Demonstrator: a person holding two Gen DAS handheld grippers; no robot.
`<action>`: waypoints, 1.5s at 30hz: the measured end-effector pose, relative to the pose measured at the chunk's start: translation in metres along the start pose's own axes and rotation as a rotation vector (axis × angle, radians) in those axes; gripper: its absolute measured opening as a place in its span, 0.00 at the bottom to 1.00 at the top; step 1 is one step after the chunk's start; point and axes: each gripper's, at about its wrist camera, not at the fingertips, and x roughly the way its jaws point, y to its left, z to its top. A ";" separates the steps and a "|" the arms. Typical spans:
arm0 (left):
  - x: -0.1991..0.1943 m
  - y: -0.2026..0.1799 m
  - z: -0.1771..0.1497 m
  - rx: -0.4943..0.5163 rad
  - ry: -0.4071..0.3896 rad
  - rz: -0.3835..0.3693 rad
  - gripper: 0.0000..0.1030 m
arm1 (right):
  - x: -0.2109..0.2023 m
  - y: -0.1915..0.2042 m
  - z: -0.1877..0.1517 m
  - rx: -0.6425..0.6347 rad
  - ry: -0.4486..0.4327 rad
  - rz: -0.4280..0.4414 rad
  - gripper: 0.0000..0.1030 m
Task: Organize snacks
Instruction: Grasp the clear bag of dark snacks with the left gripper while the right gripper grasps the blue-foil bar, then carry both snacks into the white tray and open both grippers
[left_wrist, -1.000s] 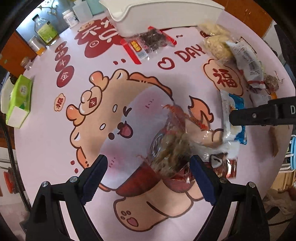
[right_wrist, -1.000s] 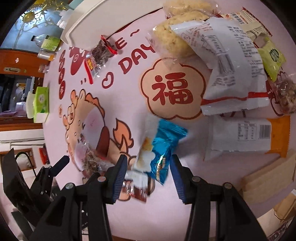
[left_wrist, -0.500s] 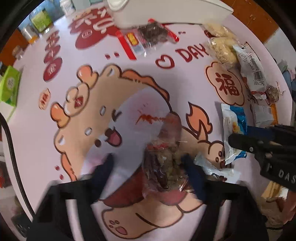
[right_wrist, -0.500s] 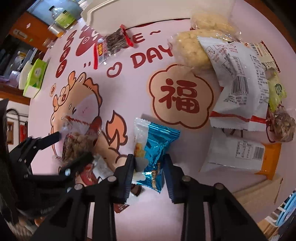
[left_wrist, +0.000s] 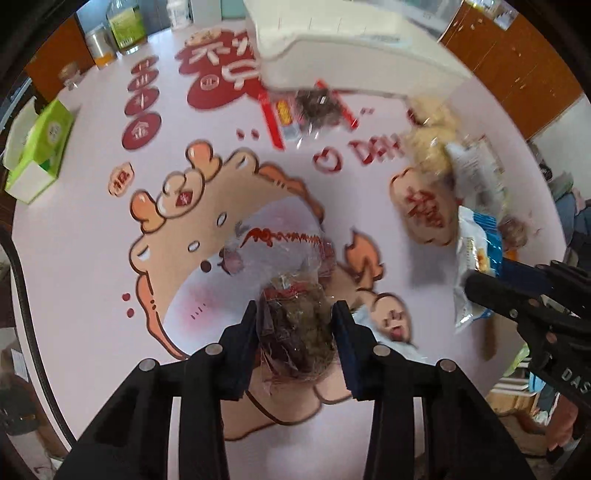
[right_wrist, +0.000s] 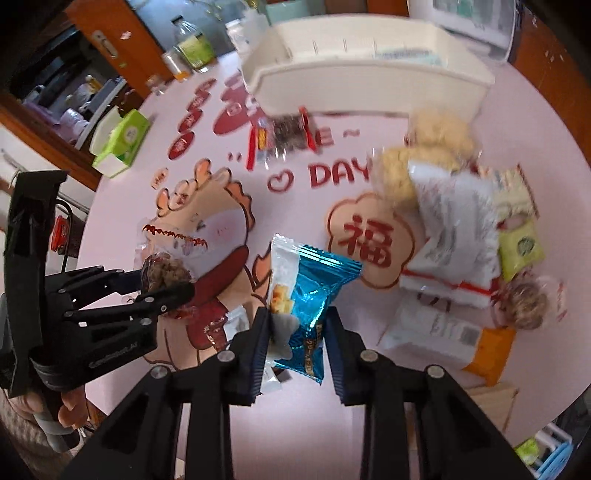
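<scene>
I see the white bin (right_wrist: 365, 70) at the far edge of the pink printed table (left_wrist: 92, 258), snacks strewn before it. My left gripper (left_wrist: 293, 328) is clenched on a clear bag of dark snacks (left_wrist: 291, 295), lifted off the table; my right gripper (right_wrist: 295, 328) grasps the blue-and-white packet (right_wrist: 306, 291). Both grips sit low on slippery film, so I judge a quick swing toward the bin could slide either one free. The table reads "DAY" (right_wrist: 338, 175) and "福" (right_wrist: 367, 247).
</scene>
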 end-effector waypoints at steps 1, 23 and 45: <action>-0.007 -0.001 0.001 0.001 -0.014 0.001 0.36 | -0.005 0.000 0.003 -0.010 -0.012 0.001 0.29; -0.096 -0.082 0.205 -0.013 -0.308 0.100 0.36 | -0.102 -0.100 0.190 -0.072 -0.327 -0.040 0.29; -0.027 -0.083 0.298 -0.133 -0.256 0.207 0.97 | -0.024 -0.157 0.258 -0.039 -0.209 0.009 0.54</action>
